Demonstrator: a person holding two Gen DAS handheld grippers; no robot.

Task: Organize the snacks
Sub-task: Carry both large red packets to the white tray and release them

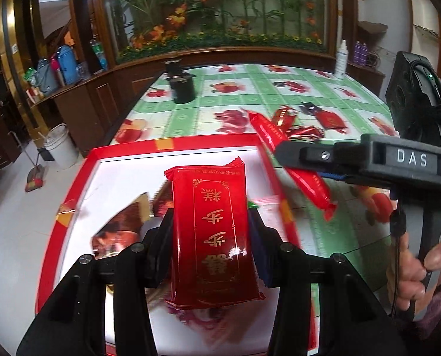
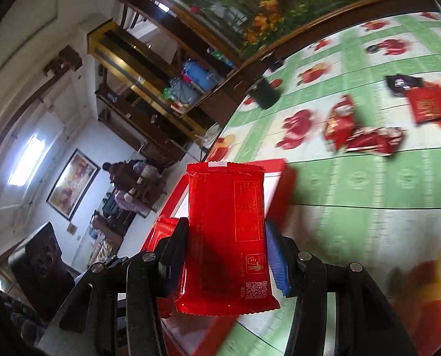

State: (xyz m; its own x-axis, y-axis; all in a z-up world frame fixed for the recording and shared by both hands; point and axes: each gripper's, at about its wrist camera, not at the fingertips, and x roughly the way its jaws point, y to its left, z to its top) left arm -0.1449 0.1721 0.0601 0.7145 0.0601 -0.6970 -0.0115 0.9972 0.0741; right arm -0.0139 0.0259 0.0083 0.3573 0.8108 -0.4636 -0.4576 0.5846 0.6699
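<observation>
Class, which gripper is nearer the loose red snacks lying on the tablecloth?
Right. The right gripper, gripping a red packet, reaches just short of the loose snacks. The left gripper, gripping a second packet, hangs over the red box, farther from them.

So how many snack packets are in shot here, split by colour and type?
Red flat packets: 3 (left-held packet, right-held packet, loose flat packet)
Red crumpled wrappers: 2 (upper wrapper, lower wrapper)
Black packet: 1
Total: 6
</observation>
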